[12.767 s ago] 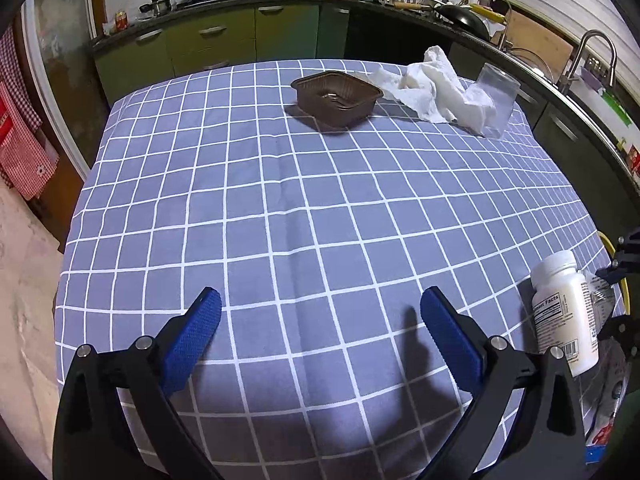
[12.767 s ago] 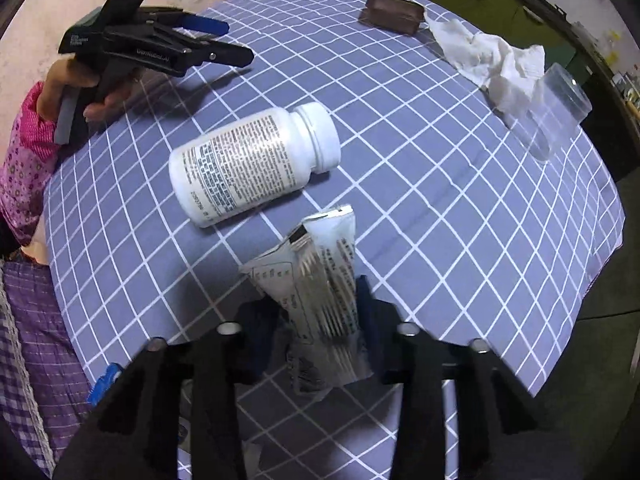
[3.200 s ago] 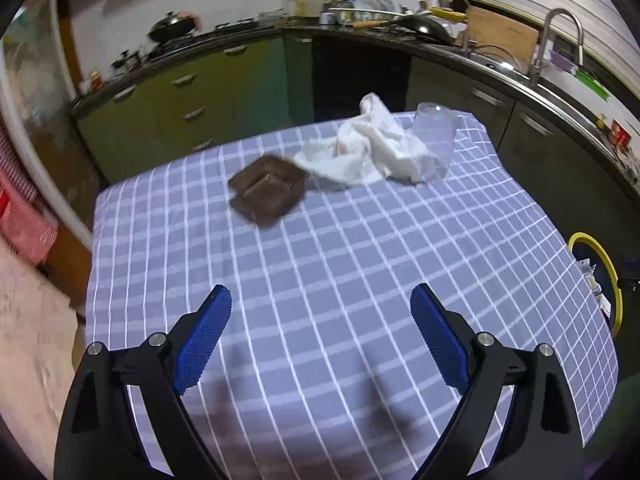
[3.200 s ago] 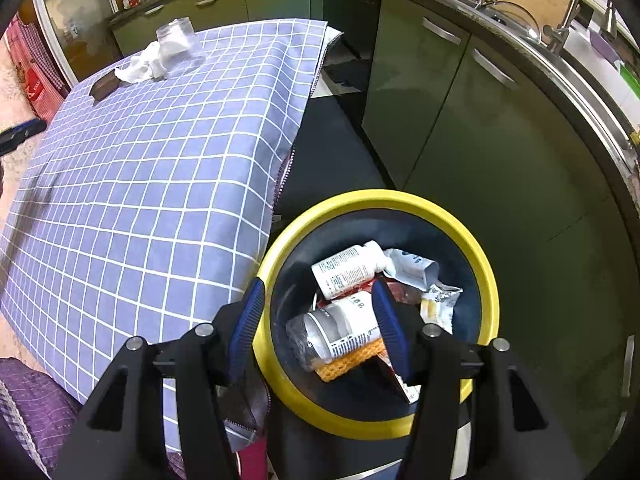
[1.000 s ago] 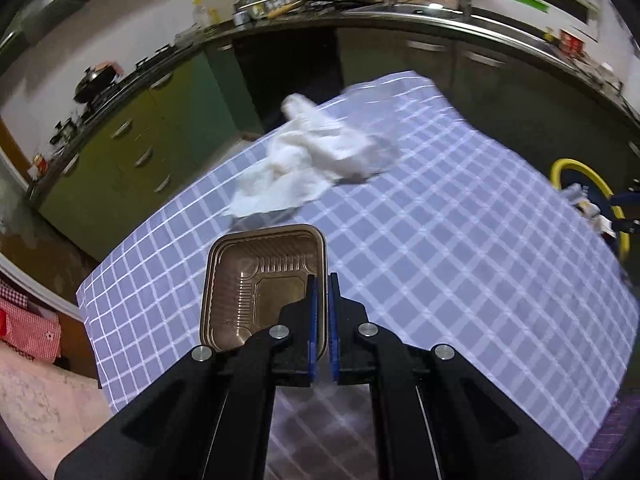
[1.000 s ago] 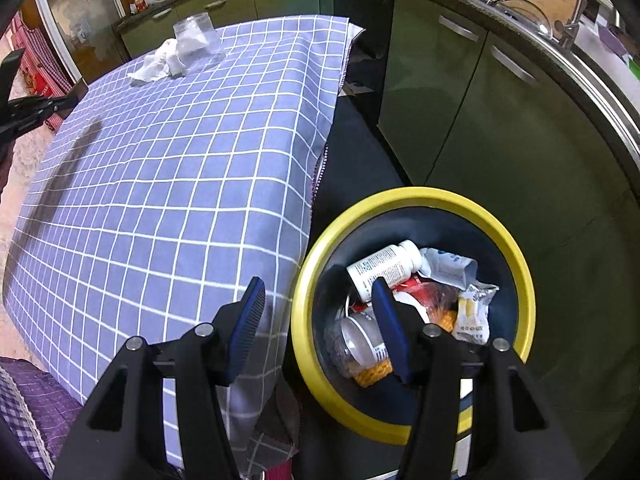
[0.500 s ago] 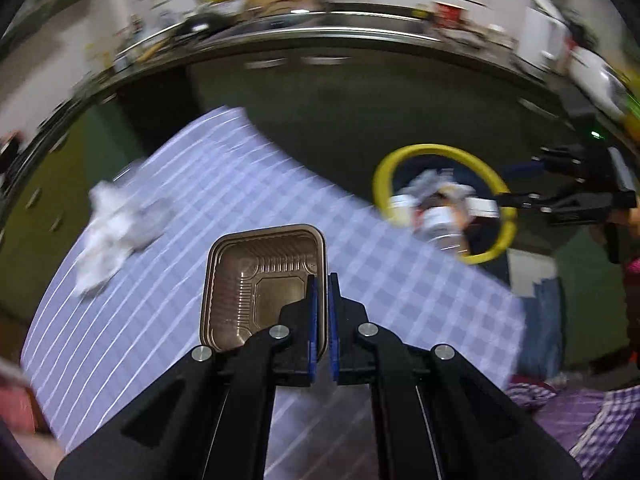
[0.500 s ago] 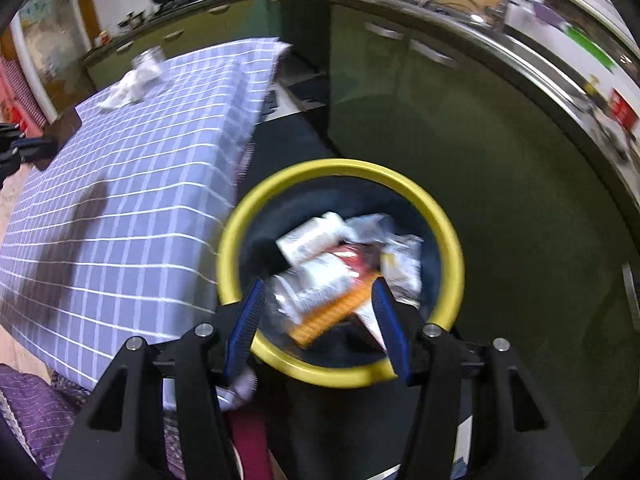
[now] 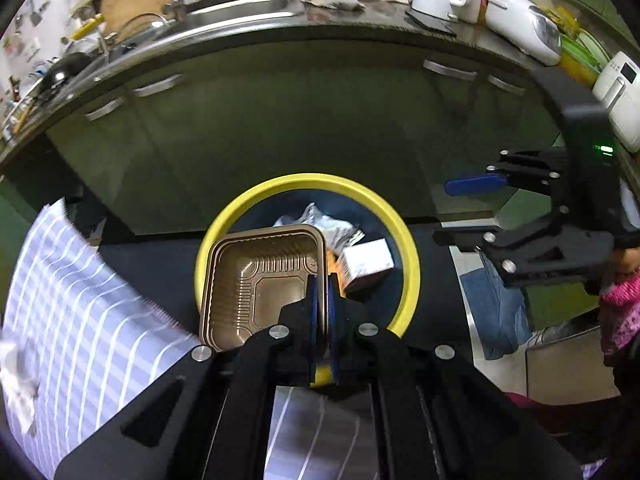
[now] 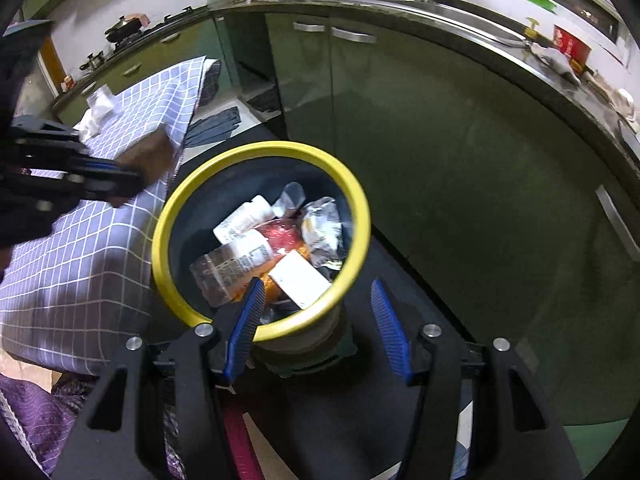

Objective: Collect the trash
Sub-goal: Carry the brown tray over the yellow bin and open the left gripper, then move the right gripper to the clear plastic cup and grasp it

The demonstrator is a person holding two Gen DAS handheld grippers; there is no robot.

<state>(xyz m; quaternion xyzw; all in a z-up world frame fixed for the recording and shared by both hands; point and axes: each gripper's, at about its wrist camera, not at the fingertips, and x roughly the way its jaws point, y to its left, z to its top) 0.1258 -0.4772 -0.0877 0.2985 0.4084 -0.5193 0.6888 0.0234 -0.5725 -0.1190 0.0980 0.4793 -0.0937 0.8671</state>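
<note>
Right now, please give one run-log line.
left hand-held gripper: shut on brown tray | over yellow-rimmed bin | right hand-held gripper: open, empty

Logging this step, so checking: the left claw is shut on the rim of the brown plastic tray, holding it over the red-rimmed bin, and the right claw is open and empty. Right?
Not quite: the bin has a yellow rim, not red, as both wrist views show. The rest holds: the left claw is shut on the rim of the brown plastic tray, holding it over the bin, and the right claw is open and empty.

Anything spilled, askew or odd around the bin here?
Nothing stands out. The left gripper grips the brown tray by its rim over the yellow-rimmed bin; the trash lies inside it. The right gripper is open.
</note>
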